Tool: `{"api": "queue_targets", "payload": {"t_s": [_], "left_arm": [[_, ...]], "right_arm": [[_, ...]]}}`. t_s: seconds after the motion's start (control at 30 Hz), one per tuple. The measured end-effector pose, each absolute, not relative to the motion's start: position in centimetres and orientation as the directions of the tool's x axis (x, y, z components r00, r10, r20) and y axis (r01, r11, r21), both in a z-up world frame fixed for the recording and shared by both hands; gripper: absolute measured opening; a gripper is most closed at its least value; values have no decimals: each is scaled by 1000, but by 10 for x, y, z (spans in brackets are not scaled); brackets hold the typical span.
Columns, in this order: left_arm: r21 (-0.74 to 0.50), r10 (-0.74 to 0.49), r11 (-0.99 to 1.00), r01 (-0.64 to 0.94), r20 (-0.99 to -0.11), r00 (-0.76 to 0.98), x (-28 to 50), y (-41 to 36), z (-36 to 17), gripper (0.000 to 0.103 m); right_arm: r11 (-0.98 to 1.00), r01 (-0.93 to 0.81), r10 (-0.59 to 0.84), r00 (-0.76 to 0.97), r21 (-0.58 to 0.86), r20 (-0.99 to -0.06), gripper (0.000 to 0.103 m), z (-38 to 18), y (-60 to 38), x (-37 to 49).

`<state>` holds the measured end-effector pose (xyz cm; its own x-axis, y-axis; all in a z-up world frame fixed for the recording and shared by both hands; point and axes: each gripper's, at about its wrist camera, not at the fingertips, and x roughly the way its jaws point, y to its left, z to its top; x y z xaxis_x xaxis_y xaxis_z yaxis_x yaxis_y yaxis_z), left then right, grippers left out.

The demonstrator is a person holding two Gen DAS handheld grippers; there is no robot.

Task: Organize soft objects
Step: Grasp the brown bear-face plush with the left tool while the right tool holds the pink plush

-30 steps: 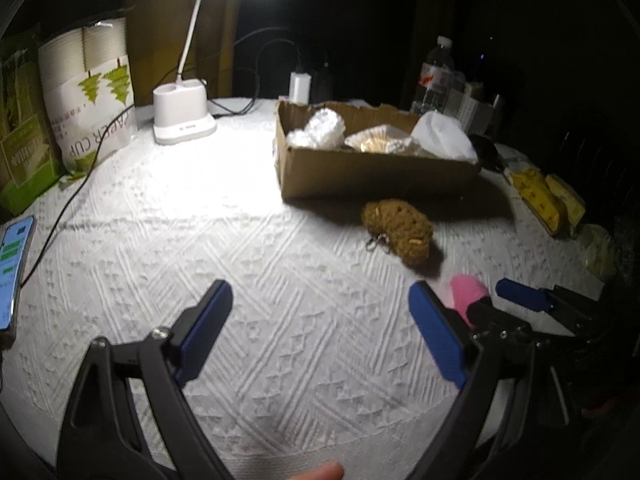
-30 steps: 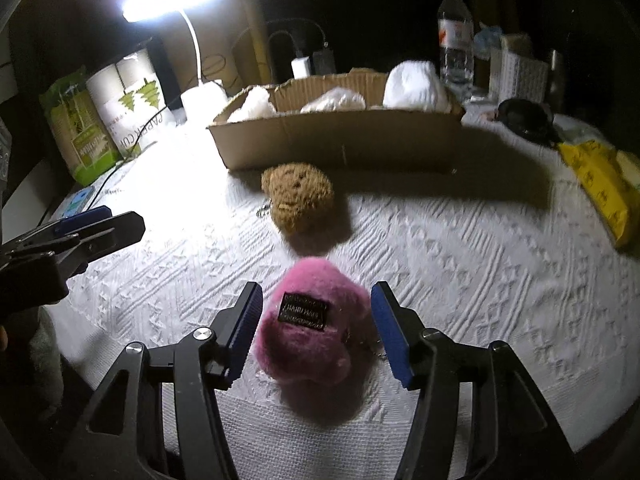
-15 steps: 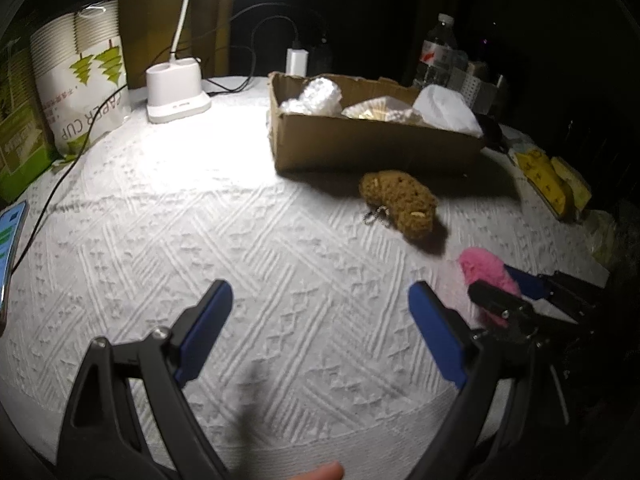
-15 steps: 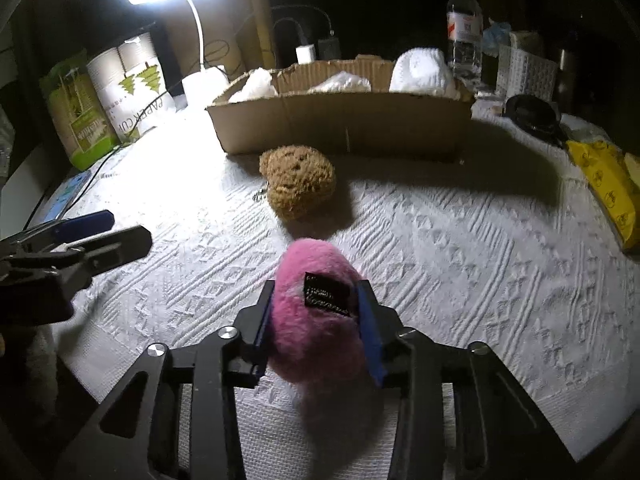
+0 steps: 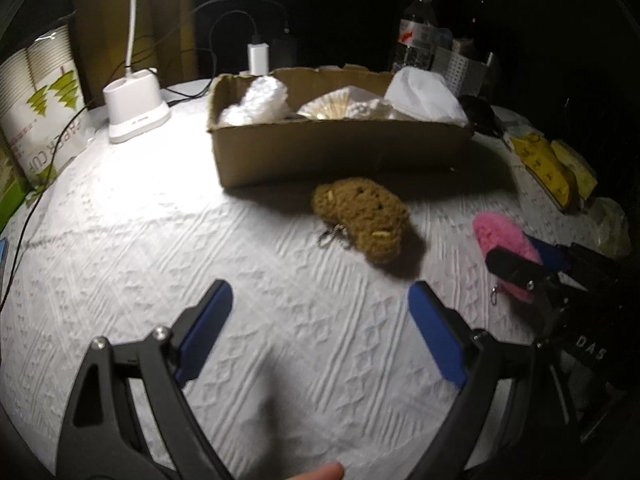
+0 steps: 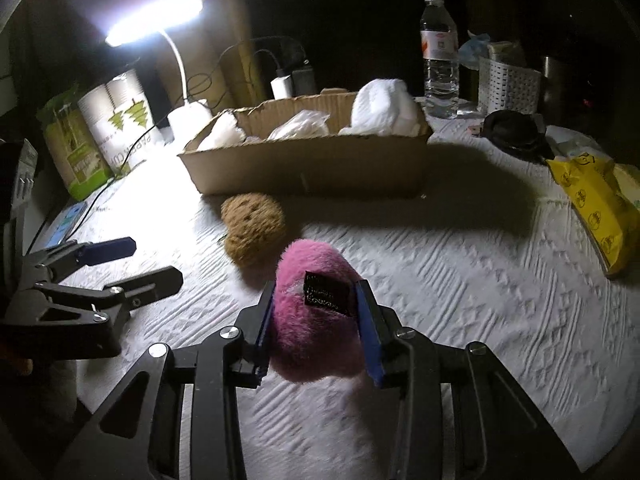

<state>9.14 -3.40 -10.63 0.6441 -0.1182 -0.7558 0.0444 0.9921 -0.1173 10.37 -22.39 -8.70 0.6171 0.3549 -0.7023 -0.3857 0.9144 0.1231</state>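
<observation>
On the white embossed tablecloth (image 6: 460,280), a cardboard box (image 6: 312,172) of white soft items stands far. A brown crocheted toy (image 5: 360,216) lies just before it. The right gripper (image 6: 316,312) is clenched on a fuzzy pink plush (image 6: 316,320), nearer. The left gripper (image 5: 320,328) gapes, holding nothing.

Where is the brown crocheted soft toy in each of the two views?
Left wrist view: the brown crocheted soft toy lies centre-right on the white tablecloth, just in front of the cardboard box.
Right wrist view: the toy lies left of centre, by the box's near left corner.
Shared landmark: the cardboard box.
</observation>
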Motion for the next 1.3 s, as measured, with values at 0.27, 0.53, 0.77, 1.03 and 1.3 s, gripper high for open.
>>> {"api": "queue_targets", "payload": {"t_s": [0.27, 0.53, 0.77, 1.03, 1.3], "left_arm": [[-91, -124, 992, 85, -755, 644, 130, -58, -101, 91], [-58, -99, 995, 86, -791, 603, 176, -75, -120, 91], [-58, -93, 995, 79, -815, 572, 187, -69, -137, 86], [-77, -125, 991, 106, -794, 595, 183, -59, -133, 56], [-131, -183, 983, 130, -771, 610, 167, -44, -125, 52]], "right_arm": [[913, -380, 371, 630, 146, -682, 39, -81, -247, 125], [920, -352, 370, 629, 173, -684, 39, -81, -270, 141], [920, -347, 371, 625, 181, -687, 39, -84, -274, 149], [915, -369, 372, 617, 162, -693, 39, -82, -256, 154], [916, -379, 357, 627, 129, -692, 39, -74, -235, 148]]}}
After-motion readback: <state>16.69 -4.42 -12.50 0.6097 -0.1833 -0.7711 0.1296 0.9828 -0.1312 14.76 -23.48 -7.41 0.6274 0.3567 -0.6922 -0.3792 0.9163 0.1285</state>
